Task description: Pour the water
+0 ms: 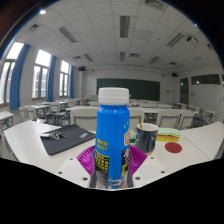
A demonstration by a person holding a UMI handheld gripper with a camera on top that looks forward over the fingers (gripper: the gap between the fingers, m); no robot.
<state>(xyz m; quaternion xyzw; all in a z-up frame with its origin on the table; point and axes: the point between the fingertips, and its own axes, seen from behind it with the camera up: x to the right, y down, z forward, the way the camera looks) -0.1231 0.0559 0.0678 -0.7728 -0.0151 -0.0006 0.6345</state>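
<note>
Pink pads (88, 157) are pressing both sides of the blue bottle (113, 135); the gripper (112, 165) is holding it upright, a dark cup (147, 137) sitting just beyond.

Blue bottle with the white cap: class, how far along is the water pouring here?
Done: the gripper holds the blue bottle upright, both pads against it. In hand: bringing it to the dark cup beyond the fingers on the table. Left: the white cap is on; no tilt, no pouring visible.

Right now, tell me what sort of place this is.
Most likely a classroom: a dark green chalkboard on the far wall, rows of pale desks, ceiling strip lights. The gripper holds a blue plastic bottle.
</note>
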